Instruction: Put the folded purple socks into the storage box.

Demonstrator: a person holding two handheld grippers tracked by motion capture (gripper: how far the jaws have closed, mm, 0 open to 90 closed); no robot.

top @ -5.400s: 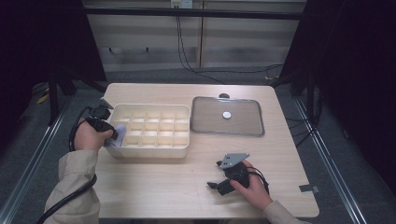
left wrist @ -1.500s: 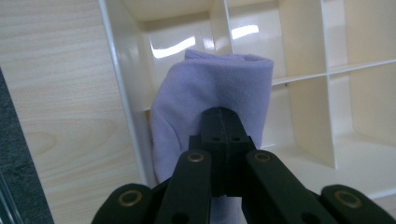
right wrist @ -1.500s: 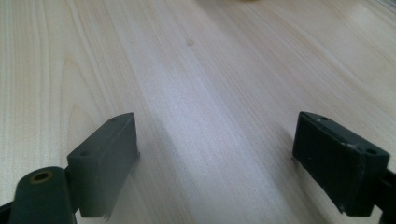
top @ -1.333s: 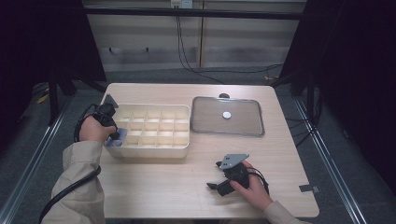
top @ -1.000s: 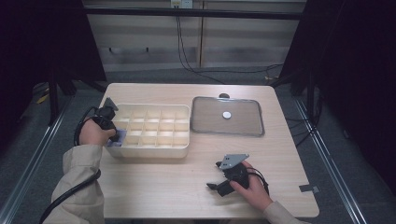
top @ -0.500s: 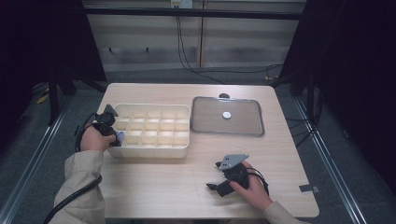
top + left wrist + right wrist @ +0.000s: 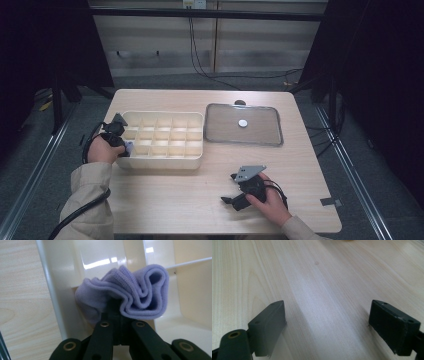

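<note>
**Lilac cloth pinched at the tray's left edge, right gripper idle and spread**

High view: a cream divided tray [image 7: 162, 142] sits on the left half of the wooden desk [image 7: 200, 200], with a clear flat lid [image 7: 243, 125] lying just beside it to the right, a small white disc at the lid's middle. The left gripper [image 7: 120, 142] is at the tray's left wall, held by the person's left hand [image 7: 101, 150]; a pale scrap shows at its tip, though it is too small here to make out well. The right gripper [image 7: 231, 195] rests low on the desk's near right part, well apart from the tray, in the right hand [image 7: 267, 200].

Left gripper view: the jaws are closed on a bunched lilac cloth [image 7: 130, 297], folded into ruffles. The cloth hangs over a compartment at the tray's outer wall [image 7: 53, 302], seemingly touching the wall's inner face; bare wood lies beyond the wall.

Right gripper view: the two jaws stand wide apart over bare wood grain, with nothing between them.
</note>
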